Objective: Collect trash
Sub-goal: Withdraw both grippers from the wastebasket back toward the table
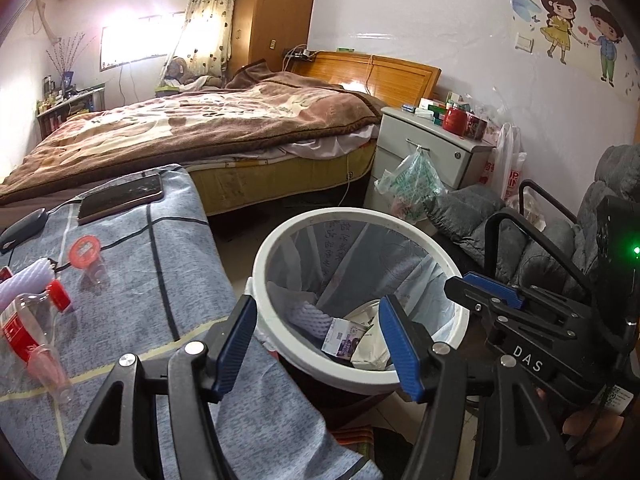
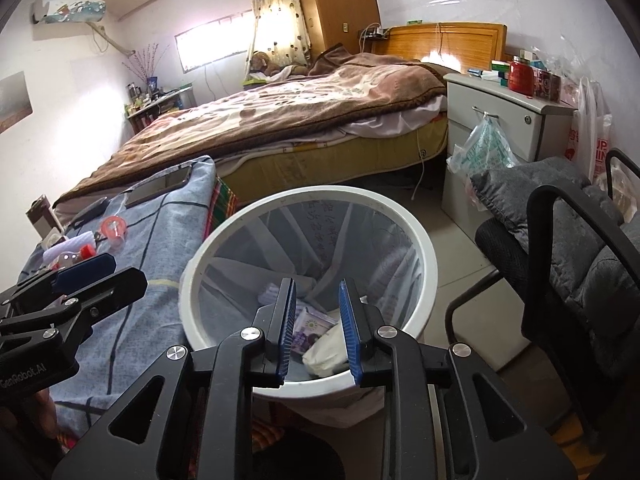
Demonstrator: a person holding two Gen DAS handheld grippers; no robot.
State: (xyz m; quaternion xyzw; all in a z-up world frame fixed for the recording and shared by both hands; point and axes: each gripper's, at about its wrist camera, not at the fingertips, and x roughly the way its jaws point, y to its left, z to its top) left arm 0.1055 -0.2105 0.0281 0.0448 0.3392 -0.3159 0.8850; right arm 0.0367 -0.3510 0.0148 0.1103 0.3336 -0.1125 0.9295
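Observation:
A white trash bin (image 1: pixel 452 264) with a clear liner stands on the floor beside the cloth-covered table (image 1: pixel 168 280). Inside lie a white foam net (image 1: pixel 308 316), a purple-and-white box (image 1: pixel 344 336) and a crumpled white packet (image 1: pixel 372 350). My left gripper (image 1: pixel 318 344) hangs open over the bin's near rim, nothing between its blue pads. My right gripper (image 2: pixel 319 332) is open too, narrower, above the bin (image 2: pixel 424 248), with nothing between its pads. On the table lie a clear bottle (image 1: pixel 24 320) with a red cap, a red-lidded cup (image 1: pixel 86 252) and a white foam sleeve (image 1: pixel 24 284).
A phone (image 1: pixel 120 198) and a mouse (image 1: pixel 22 226) rest at the table's far end. A bed (image 1: pixel 200 128) lies behind, with a white nightstand (image 1: pixel 436 148) and a hanging plastic bag (image 1: pixel 412 180). A black chair with a grey cushion (image 2: pixel 580 248) stands right of the bin.

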